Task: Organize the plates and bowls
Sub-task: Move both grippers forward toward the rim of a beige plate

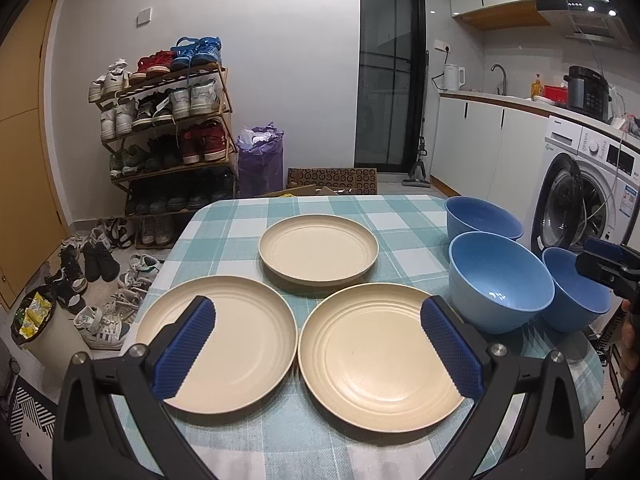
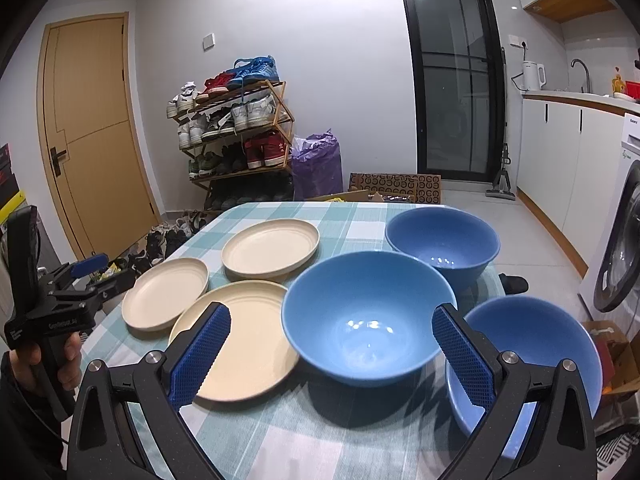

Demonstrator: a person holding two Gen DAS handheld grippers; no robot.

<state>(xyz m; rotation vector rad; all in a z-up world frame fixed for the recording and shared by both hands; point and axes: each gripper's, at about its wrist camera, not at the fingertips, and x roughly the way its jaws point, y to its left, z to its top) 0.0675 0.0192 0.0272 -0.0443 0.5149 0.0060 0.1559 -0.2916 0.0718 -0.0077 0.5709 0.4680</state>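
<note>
Three cream plates lie flat and apart on the checked tablecloth: a far plate [image 1: 318, 249], a near left plate [image 1: 236, 340] and a near right plate [image 1: 372, 356]. To their right stand three blue bowls: a far bowl [image 1: 482, 218], a middle bowl [image 1: 500, 280] and a right bowl [image 1: 576, 290]. My left gripper [image 1: 320, 344] hangs open above the two near plates, holding nothing. In the right wrist view my right gripper [image 2: 332, 356] is open over the middle bowl [image 2: 368, 316], between the near right plate [image 2: 244, 340] and the right bowl [image 2: 528, 344].
The table [image 1: 280, 440] ends close behind the far plate. A shoe rack [image 1: 168, 136] and loose shoes fill the floor at left. A washing machine [image 1: 580, 192] and counter stand at right. A hand [image 2: 36, 360] holds the left gripper's handle.
</note>
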